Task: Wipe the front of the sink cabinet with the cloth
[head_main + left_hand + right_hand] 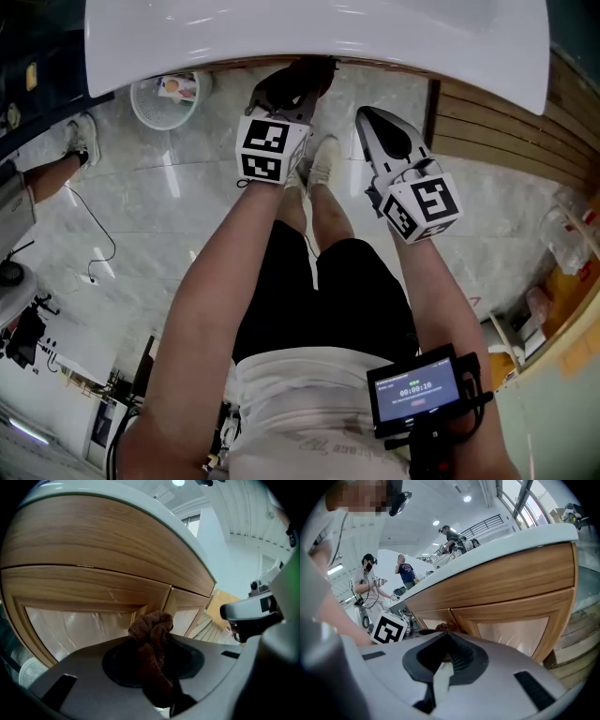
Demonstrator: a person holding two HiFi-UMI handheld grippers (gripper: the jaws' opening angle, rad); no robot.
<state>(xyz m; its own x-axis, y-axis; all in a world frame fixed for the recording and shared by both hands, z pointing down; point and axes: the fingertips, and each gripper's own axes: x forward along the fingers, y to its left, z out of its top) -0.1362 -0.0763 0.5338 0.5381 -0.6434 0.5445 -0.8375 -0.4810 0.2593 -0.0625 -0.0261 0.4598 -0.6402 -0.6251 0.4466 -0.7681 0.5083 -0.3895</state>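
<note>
Cloth (pixel 151 653): brown, nubbly knit, crumpled into a soft wad; it runs lengthways along the jaw line and bulges out past the tips
Left gripper (pixel 298 84): jaws clamped on the cloth; smooth grey shell, reaching in under the basin's overhang
Right gripper (pixel 445 637): jaws closed together on nothing, ribbed pad showing in the dark recess; it hangs to the right of the left one and short of the overhang (so it looks idle for now)
Relation: the wad points straight at the upright wooden rail between two doors (pixel 166 604); the left hand is the nearer one; whether cloth and wood already touch cannot be told
Sink cabinet (pixel 93 555): warm light wood with fine grain running sideways; the front bows outward, so a wipe would likely have to follow the curve sideways, across the cloth's long axis
Door panels (pixel 79 625): pale, glossy, wrinkled like protective film, set inside wooden frames
Basin (pixel 309 37): white, smooth, shiny, its rounded rim jutting over the cabinet front
</note>
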